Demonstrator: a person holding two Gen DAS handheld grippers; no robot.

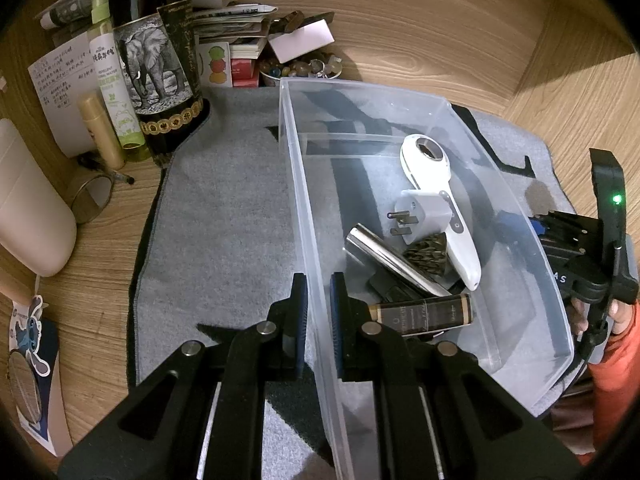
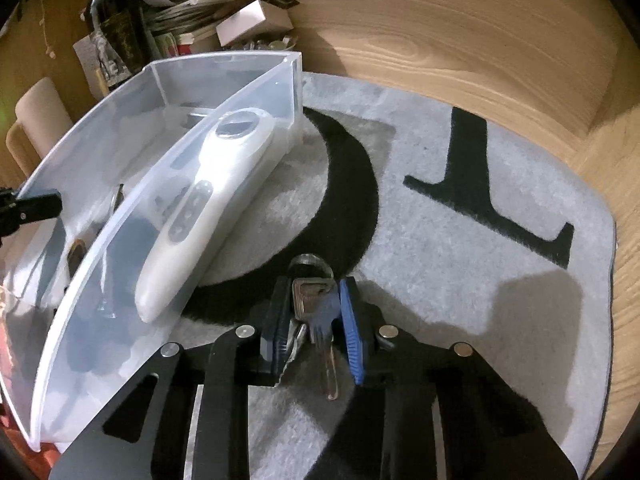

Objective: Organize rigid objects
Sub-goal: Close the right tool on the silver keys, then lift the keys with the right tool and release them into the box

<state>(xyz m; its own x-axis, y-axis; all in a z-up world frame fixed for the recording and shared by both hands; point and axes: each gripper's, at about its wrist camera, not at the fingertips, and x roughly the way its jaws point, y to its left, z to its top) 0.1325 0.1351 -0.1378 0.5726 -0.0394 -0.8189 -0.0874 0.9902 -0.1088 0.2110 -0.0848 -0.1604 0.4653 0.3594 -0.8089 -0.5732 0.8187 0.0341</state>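
A clear plastic bin [image 1: 296,168] stands on a grey mat [image 1: 224,200]. Inside lie a white handheld device [image 1: 436,184], a white plug adapter [image 1: 424,216], a silver tube [image 1: 388,256], a dark cone-shaped piece [image 1: 430,254] and a small brown-labelled cylinder [image 1: 424,312]. My left gripper [image 1: 319,320] is shut on the bin's left wall, one finger on each side. My right gripper [image 2: 314,312] is shut on a bunch of keys [image 2: 308,296], held low over the mat [image 2: 460,280] just right of the bin [image 2: 168,184]. The right gripper also shows beyond the bin's right wall in the left wrist view [image 1: 568,240].
A dark wine bottle [image 1: 160,60], a green spray bottle [image 1: 112,76], a cream tube [image 1: 100,132], papers [image 1: 60,76], a bowl of beads [image 1: 300,66] and a beige container [image 1: 28,204] crowd the wooden desk at the back left. A wooden wall [image 2: 440,40] rises behind the mat.
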